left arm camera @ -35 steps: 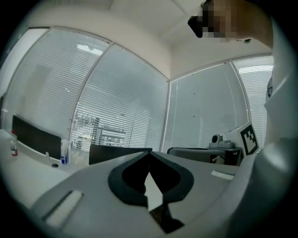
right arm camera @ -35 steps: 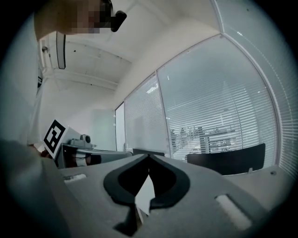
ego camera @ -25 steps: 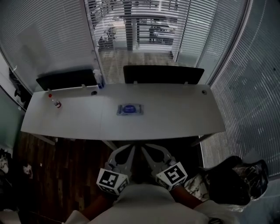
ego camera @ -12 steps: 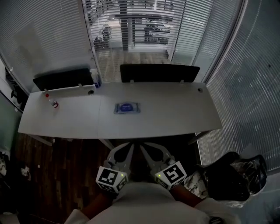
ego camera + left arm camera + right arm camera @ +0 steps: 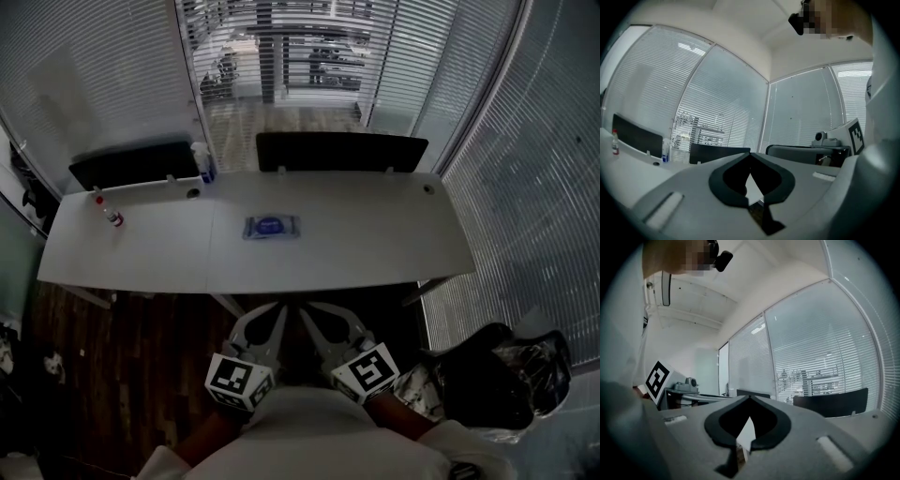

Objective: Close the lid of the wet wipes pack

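Note:
The wet wipes pack (image 5: 271,226) lies flat on the middle of the white table (image 5: 375,244); it is pale with a blue oval on top, and it is too small to tell how its lid stands. Both grippers are held close to the person's body, in front of the table's near edge and well short of the pack. My left gripper (image 5: 279,312) is shut with nothing in it; its tips meet in the left gripper view (image 5: 750,155). My right gripper (image 5: 307,312) is shut and empty too (image 5: 749,398). Neither gripper view shows the pack.
A small red-capped bottle (image 5: 108,211) stands at the table's left end and a blue spray bottle (image 5: 202,161) at its back left. Two dark panels (image 5: 339,150) (image 5: 136,165) rise behind the far edge. A black bag (image 5: 497,375) lies on the floor at the right.
The head view has drifted slightly, so the table sits a little higher and further left in the picture. Both grippers stay where they were, still shut.

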Available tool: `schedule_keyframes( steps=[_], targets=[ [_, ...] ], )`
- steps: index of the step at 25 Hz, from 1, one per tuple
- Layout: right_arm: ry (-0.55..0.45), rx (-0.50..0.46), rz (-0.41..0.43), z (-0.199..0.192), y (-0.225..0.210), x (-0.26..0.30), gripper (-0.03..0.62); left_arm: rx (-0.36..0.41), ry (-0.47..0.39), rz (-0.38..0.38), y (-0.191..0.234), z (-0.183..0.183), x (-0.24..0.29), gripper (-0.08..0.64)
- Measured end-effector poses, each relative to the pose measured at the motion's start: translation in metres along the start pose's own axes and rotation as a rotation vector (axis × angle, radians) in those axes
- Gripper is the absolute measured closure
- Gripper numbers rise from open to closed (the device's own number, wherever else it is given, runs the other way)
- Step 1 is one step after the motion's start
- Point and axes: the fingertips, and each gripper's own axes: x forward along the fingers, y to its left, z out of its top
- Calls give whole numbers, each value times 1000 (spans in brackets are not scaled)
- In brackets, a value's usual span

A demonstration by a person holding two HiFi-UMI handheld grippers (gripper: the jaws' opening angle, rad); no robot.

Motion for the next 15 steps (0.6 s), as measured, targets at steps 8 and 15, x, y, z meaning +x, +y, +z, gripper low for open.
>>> schedule_keyframes(
  steps=[8, 15],
  targets=[
    [6, 11, -10, -6, -7, 0, 592, -11, 7, 2, 1, -3, 2, 557],
    [2, 21, 11, -7, -4, 2, 592, -17, -2, 14, 2, 3, 3, 557]
  ],
)
